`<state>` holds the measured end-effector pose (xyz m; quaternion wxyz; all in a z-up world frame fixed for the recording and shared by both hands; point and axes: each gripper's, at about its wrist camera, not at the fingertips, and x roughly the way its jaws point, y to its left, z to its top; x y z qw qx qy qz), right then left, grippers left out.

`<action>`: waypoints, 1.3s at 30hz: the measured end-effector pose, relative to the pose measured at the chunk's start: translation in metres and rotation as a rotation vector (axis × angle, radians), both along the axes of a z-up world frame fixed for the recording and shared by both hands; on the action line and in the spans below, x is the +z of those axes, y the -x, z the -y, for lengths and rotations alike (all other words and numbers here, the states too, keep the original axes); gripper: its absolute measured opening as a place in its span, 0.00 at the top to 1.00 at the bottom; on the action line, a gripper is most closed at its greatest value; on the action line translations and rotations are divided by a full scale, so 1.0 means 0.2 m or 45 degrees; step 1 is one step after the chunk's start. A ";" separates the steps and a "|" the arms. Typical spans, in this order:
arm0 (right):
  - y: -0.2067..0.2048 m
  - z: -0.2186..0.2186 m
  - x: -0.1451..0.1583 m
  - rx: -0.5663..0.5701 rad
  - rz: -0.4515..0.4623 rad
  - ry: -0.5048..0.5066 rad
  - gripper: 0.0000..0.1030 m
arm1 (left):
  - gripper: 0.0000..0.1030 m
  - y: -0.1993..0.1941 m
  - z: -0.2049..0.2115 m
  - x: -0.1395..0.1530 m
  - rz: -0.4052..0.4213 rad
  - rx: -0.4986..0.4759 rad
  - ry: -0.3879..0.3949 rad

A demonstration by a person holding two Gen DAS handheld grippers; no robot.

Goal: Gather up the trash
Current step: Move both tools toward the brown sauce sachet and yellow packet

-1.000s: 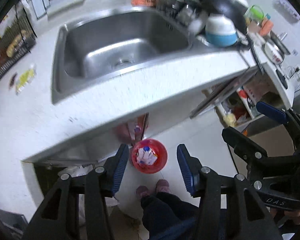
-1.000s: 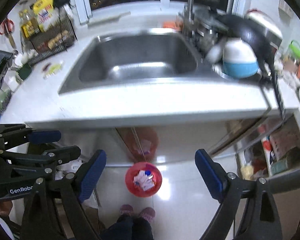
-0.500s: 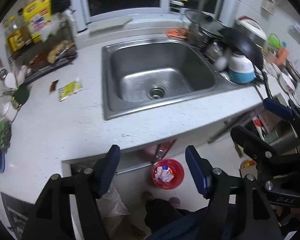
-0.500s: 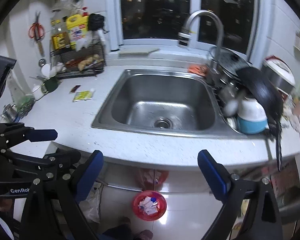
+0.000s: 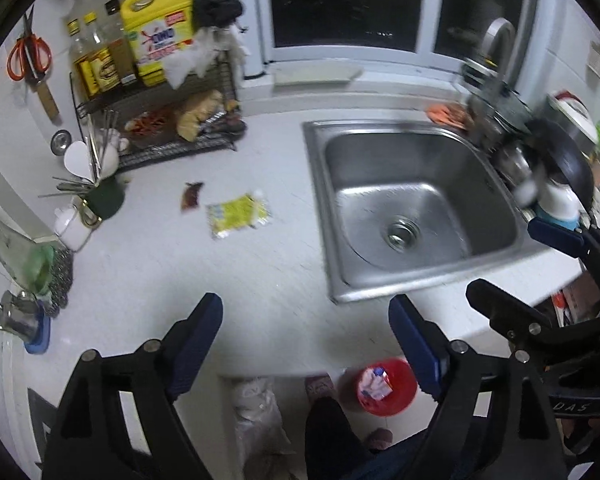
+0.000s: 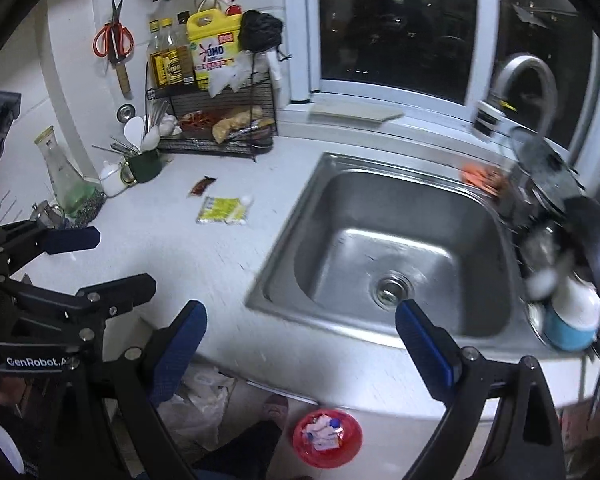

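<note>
Both views now take in the whole counter (image 5: 148, 264) and the sink (image 5: 400, 200), where a second ago they looked down over the counter edge at the floor; we read this as a swing up from the drop-off toward the next pickup.

The red bin (image 6: 327, 438) sits on the floor below the counter edge, already holding white scraps, so one round of collecting looks finished.

Left gripper (image 5: 306, 340): jaws are opening, wider than in the earlier frames, with nothing between them. Right gripper (image 6: 300, 342): jaws stand wide apart, as before, and are also empty.

Trash left on the counter, between the wire rack (image 5: 160, 120) and the sink: a yellow packet (image 5: 238, 216) lying flat, and just beside it, toward the rack, a small dark red sachet (image 5: 192, 196). Both are well apart from either gripper.

Judgement: the yellow packet is the likelier next target, being nearer. It lies thin and flat, so we expect the pinch to need an edge.
</note>
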<state>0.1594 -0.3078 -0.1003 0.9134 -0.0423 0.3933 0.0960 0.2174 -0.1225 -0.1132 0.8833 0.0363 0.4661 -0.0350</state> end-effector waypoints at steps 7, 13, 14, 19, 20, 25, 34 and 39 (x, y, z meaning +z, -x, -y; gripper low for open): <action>-0.37 -0.21 0.02 0.044 -0.025 0.013 0.08 | 0.19 -0.29 -0.30 -0.01 -0.006 0.042 -0.016; -0.61 -0.38 -0.02 0.081 -0.088 0.017 0.08 | 0.19 -0.51 -0.54 -0.05 -0.036 0.070 -0.014; -0.65 -0.41 -0.03 0.087 -0.093 0.017 0.08 | 0.19 -0.54 -0.57 -0.06 -0.048 0.074 -0.004; -0.81 -0.50 -0.09 0.118 -0.139 0.032 0.08 | 0.19 -0.71 -0.74 -0.16 -0.124 0.084 0.035; -0.84 -0.52 -0.10 0.118 -0.152 0.035 0.08 | 0.19 -0.74 -0.76 -0.18 -0.134 0.080 0.033; -0.98 -0.58 -0.19 0.091 -0.222 0.053 0.08 | 0.19 -0.89 -0.87 -0.29 -0.202 0.085 0.040; -1.24 -0.64 -0.35 0.072 -0.350 0.130 0.08 | 0.19 -1.20 -0.98 -0.57 -0.353 0.052 0.146; -1.38 -0.63 -0.45 0.034 -0.410 0.140 0.08 | 0.19 -1.35 -0.99 -0.69 -0.427 0.041 0.154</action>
